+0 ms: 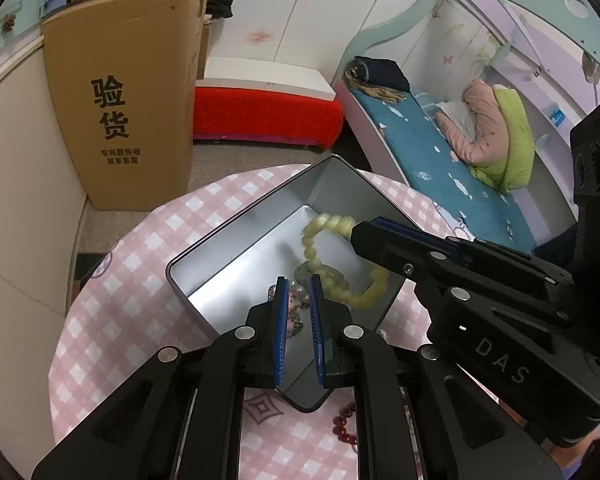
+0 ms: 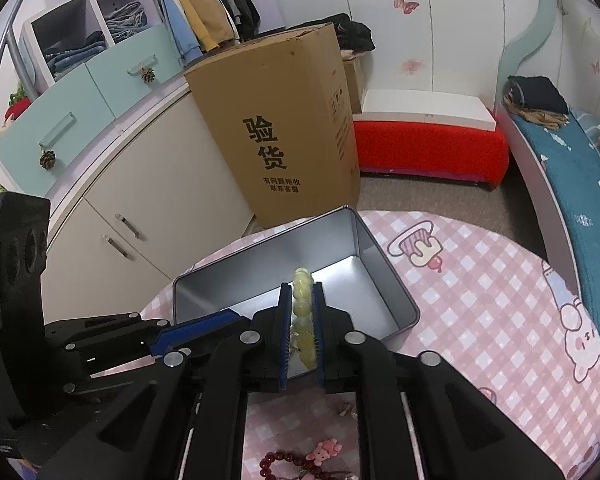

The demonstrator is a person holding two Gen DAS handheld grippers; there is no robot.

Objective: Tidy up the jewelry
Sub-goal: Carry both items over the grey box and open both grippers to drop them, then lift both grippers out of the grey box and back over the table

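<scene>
The open metal tin (image 1: 236,248) near the table's (image 1: 112,320) far edge holds small pearly trinkets (image 1: 296,308). The right gripper (image 2: 302,312) pinches the yellow-green bead bracelet (image 1: 340,264), its loop hanging over the tin; the left gripper (image 1: 299,304), jaws narrow, clamps the trinkets.

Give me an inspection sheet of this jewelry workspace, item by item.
Surface: round table with pink checked cartoon cloth.
Job's things: open silver rectangular metal tin; yellow-green bead bracelet hanging over the tin; pearl-and-pink trinket piece over the tin.
Clutter: dark red bead bracelet and pink bear charm on the cloth in front of the tin.
Grippers: left gripper shut on the trinket piece; right gripper shut on the yellow-green bracelet.
Cables: nothing seen.
Surroundings: tall brown cardboard box, red bench, bed with blue sheet, cream cabinets.
</scene>
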